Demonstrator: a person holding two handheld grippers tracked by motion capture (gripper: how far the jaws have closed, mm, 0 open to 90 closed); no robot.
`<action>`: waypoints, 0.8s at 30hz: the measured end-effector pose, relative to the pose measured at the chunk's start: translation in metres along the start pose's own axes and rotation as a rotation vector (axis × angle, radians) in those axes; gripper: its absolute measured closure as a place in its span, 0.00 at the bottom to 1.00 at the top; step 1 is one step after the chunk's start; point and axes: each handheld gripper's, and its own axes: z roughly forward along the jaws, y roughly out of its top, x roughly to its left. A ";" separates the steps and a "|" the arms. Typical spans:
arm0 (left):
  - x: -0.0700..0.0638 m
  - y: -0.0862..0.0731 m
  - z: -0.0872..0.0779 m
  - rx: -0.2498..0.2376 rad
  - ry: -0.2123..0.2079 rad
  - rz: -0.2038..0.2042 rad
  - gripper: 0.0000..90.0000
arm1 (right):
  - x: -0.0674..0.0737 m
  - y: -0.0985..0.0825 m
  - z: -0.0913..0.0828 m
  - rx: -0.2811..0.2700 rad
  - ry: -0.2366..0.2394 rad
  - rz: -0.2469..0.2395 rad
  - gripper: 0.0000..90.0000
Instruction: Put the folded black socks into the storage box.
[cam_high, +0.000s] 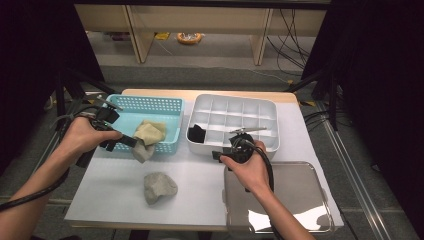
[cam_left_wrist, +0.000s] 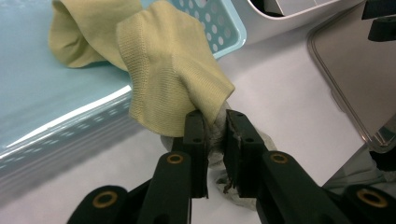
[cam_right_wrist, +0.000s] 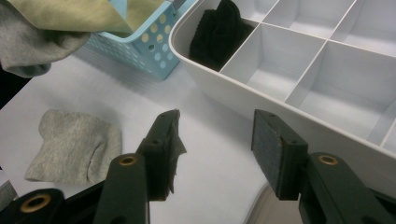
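My left gripper (cam_high: 134, 143) (cam_left_wrist: 215, 119) is at the front rim of the blue basket (cam_high: 170, 107), shut on a grey sock (cam_high: 142, 153) (cam_left_wrist: 215, 140) that hangs over the table. A yellow sock (cam_high: 150, 132) (cam_left_wrist: 173, 74) drapes over the grey one and reaches back into the basket; I cannot tell whether it is pinched too. Another grey sock (cam_high: 159, 187) (cam_right_wrist: 74, 147) lies folded on the white table. My right gripper (cam_high: 220, 155) (cam_right_wrist: 217, 123) hovers open and holds nothing, just in front of the white divided tray (cam_high: 272, 107) (cam_right_wrist: 261, 100). A black sock (cam_high: 196, 133) (cam_right_wrist: 219, 35) fills the tray's front-left compartment.
A shiny metal tray (cam_high: 300, 200) lies at the front right, under my right forearm. The basket (cam_right_wrist: 149, 49) and the divided tray stand side by side at the back of the table. Black cables trail from both grippers.
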 end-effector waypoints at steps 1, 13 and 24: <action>0.000 0.001 0.000 0.003 0.005 0.001 0.87 | 0.000 0.000 0.000 0.004 0.000 -0.001 0.58; 0.006 0.017 0.028 0.046 -0.001 -0.044 0.86 | -0.001 0.000 0.000 -0.006 0.009 0.003 0.58; -0.004 0.013 0.045 0.086 -0.005 -0.020 0.81 | 0.000 -0.002 0.000 0.002 0.001 0.035 0.58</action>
